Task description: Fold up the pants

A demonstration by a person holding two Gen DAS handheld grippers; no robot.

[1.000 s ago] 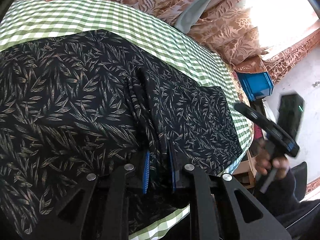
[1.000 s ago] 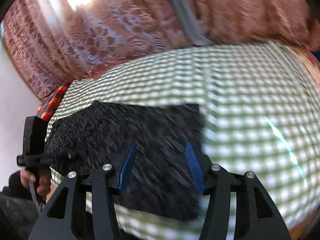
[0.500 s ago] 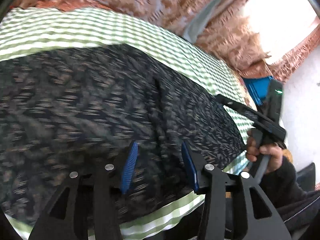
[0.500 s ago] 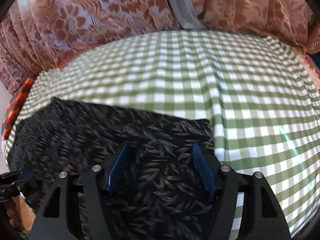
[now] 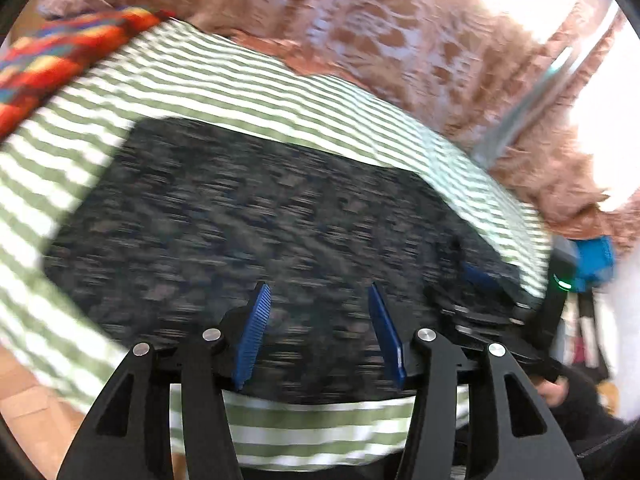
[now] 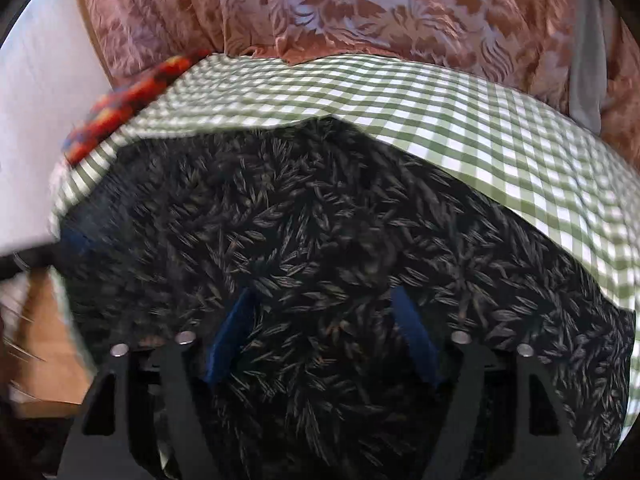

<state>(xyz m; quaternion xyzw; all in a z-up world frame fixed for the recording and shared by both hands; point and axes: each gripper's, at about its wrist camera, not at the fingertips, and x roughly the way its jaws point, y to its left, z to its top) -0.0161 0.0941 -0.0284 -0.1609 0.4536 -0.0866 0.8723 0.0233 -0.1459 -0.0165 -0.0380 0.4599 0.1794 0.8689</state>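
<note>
Both hand-held grippers, L (image 5: 318,332) & R (image 6: 320,336), let go, now spread open over pants (image 6: 320,220) w/ nothing gripped.

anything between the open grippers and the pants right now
Nothing visible. The left gripper and right gripper both hang open directly over the dark leaf-print pants, which lie uncovered on the green checked cloth.

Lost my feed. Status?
Left gripper open, right gripper open, both over pants. Pants flat on checked cloth. Nothing blocking.
</note>
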